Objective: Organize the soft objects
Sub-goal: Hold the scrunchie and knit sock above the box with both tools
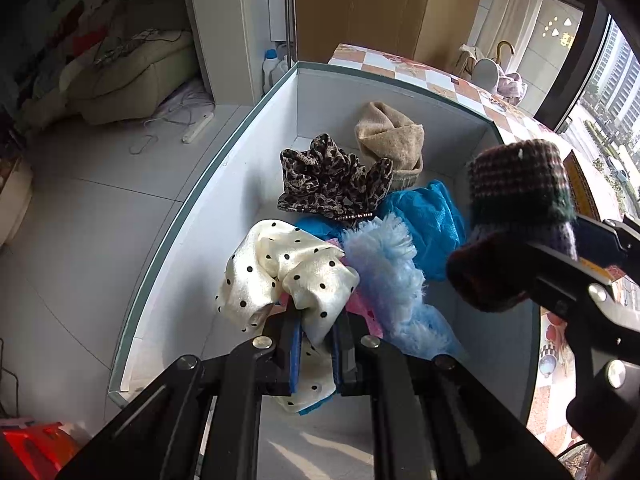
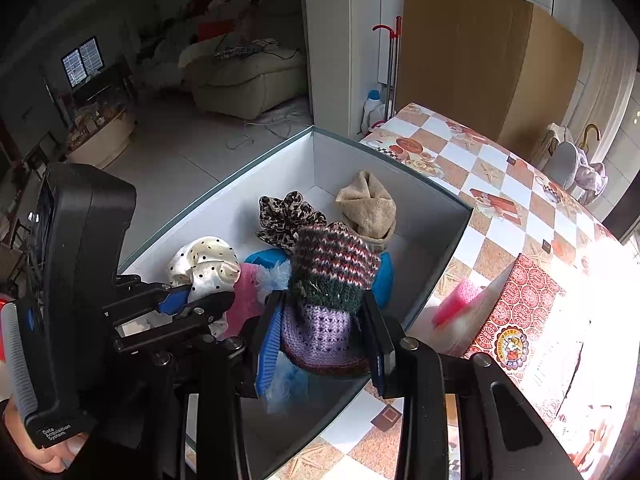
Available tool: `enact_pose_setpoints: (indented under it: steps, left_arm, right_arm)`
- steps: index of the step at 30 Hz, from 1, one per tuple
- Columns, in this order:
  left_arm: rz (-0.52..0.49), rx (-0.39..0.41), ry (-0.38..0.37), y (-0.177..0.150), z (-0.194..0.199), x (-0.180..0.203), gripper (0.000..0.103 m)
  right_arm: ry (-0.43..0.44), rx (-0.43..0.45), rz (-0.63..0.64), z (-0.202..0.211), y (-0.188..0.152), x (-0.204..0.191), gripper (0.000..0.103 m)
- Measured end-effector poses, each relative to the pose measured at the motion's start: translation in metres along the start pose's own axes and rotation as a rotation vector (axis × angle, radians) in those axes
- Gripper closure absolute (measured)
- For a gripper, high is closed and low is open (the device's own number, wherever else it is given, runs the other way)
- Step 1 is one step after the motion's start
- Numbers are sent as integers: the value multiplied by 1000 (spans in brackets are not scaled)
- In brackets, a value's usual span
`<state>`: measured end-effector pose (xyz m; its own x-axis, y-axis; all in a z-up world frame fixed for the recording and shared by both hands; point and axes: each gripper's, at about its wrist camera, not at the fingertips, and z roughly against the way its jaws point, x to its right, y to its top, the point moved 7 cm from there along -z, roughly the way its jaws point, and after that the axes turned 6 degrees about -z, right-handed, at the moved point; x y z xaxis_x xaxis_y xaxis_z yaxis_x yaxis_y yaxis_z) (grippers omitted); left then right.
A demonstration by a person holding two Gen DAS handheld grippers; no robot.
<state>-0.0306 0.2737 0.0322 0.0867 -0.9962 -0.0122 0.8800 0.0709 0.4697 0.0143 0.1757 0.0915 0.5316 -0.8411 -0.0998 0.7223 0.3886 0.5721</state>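
The left tongs (image 1: pixel 316 344) are pinched narrow on a cream polka-dot scrunchie (image 1: pixel 280 276), its satin folds bunched between the blue pads and fanning out above them. The scrunchie hangs over the near left part of a white open box (image 1: pixel 192 208) that stands on a checkered tabletop (image 2: pixel 492 184).

The right tongs (image 2: pixel 320 340) are clamped on a striped knit hat (image 2: pixel 328 292), with both pads pressed against its purple band; the red, white and dark green crown stands up above the fingers. In the left wrist view the hat (image 1: pixel 516 216) is held over the box's right side.

Inside the box lie 2 blue pieces, a fluffy light blue item (image 1: pixel 384 272) and a darker blue cloth (image 1: pixel 432 216) partly under it, with a bit of pink fabric (image 2: pixel 248 292) showing beside the scrunchie. Farther back sits a leopard-print scrunchie (image 1: pixel 328 180), and just behind it, touching it, a beige knit hat (image 1: pixel 392 140) near the far wall.

On the tabletop to the right of the box lies a red patterned box (image 2: pixel 516 312), with something pink (image 2: pixel 456 300) just beside it. A person's fingers (image 2: pixel 44 452) show at the handle of the left device.
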Motion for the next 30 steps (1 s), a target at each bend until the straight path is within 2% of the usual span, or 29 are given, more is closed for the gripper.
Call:
enact_pose_setpoints:
  steps: [30]
  left_arm:
    - [-7,1,1,-3,-4,0,90]
  right_arm:
    - [8,-16,-10,-12,-2,-2,65]
